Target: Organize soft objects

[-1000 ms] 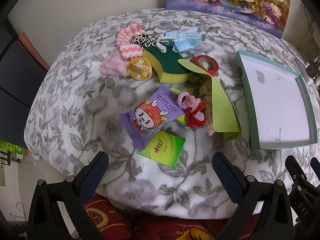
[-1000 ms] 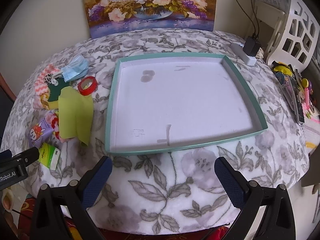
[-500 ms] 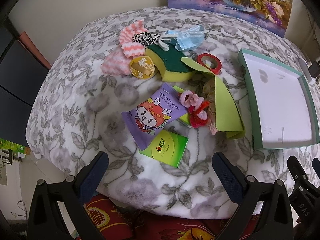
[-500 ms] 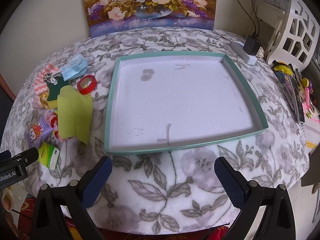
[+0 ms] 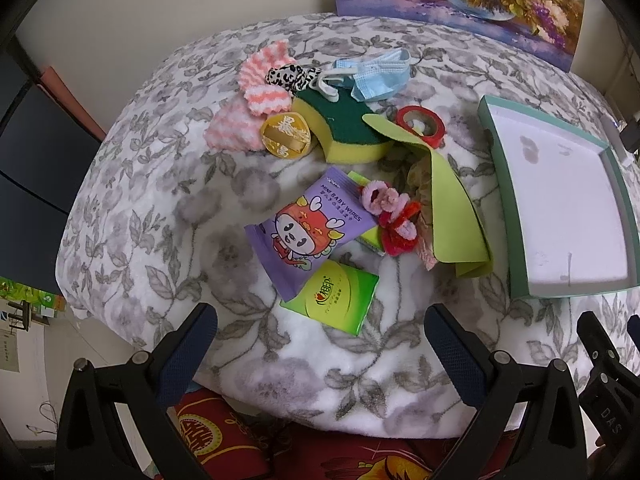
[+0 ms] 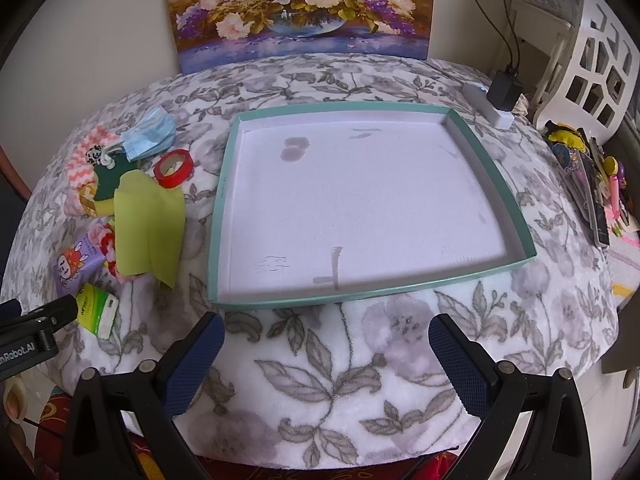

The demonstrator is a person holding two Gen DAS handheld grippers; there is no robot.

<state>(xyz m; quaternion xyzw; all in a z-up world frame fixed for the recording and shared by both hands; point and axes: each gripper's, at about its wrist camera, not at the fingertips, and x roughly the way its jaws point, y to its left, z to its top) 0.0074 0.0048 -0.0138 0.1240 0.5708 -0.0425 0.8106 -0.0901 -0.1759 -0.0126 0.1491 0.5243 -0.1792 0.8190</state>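
Table (image 5: 132, 184): floral blanket cover.
Tray (image 6: 219, 216): teal rim, white floor, nothing inside; probable destination, sits 3 o'clock of pile.
Pile: green cloth (image 5: 452, 204), sponge (image 5: 344, 136), wipes pack (image 5: 308, 228), mask (image 5: 376, 76) heaped together, overlapping, unsorted.
Left gripper (image 5: 320, 344): fingers wide, holding nothing, pile at 12 o'clock.
Right gripper (image 6: 326, 352): wide, holding nothing, facing tray.

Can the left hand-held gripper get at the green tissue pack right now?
Probably yes: the left hand-held gripper is open, and the green tissue pack lies just ahead of it, on top with nothing covering it.
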